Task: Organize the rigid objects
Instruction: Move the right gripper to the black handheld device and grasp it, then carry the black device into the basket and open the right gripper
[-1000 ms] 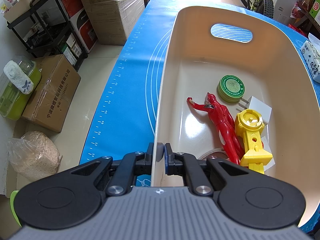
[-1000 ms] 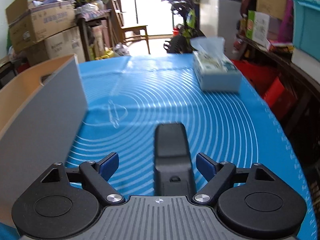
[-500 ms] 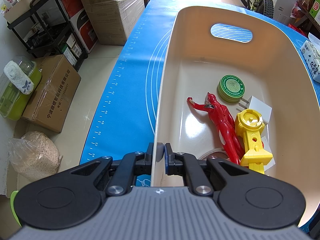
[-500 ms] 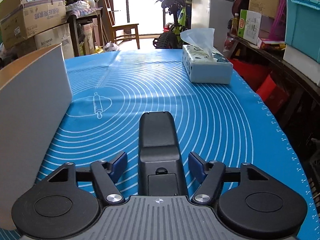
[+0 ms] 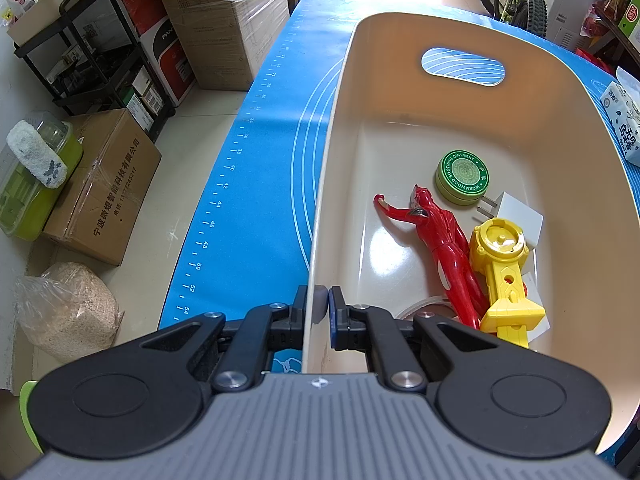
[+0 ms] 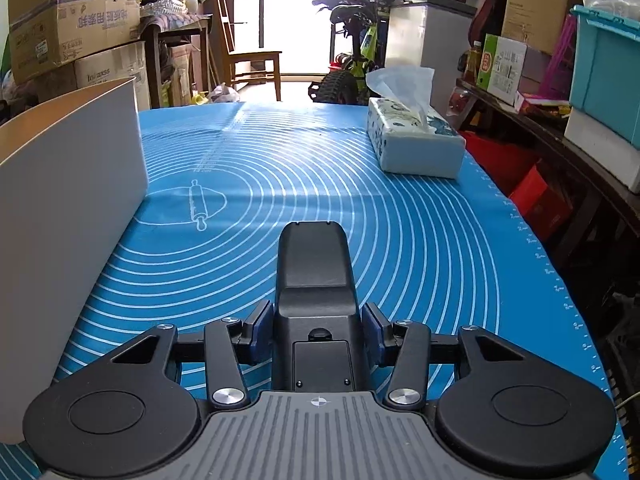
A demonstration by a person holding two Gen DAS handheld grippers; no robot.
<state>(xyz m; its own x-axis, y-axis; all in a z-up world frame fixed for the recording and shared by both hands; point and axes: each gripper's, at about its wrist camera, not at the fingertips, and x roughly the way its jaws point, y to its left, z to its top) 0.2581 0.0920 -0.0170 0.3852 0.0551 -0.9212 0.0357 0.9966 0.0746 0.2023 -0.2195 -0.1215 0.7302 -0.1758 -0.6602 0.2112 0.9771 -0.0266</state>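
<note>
A cream bin (image 5: pixel 320 208) stands on the blue mat (image 5: pixel 256 184); my left gripper (image 5: pixel 318 304) is shut on its near rim, one finger inside the wall and one outside. In the bin lie a red figure (image 5: pixel 440 232), a yellow toy (image 5: pixel 504 272), a green round tin (image 5: pixel 463 176) and a white plug adapter (image 5: pixel 520 216). In the right wrist view a black flat device (image 6: pixel 314 264) lies on the mat (image 6: pixel 280 168), pointing away. My right gripper (image 6: pixel 316 328) is closing on its near end, blue pads against both sides. The bin's grey outer wall (image 6: pixel 72 200) rises at the left.
A tissue box (image 6: pixel 412 144) sits on the mat's far right. The mat's right edge (image 6: pixel 560 280) drops off toward shelves and boxes. Left of the table are cardboard boxes (image 5: pixel 104 192), a black rack (image 5: pixel 100 64) and a sack (image 5: pixel 68 312) on the floor.
The right gripper's jaws have closed from wide apart onto the sides of the black device, and it has edged forward along it. The left gripper and the bin have not moved.
</note>
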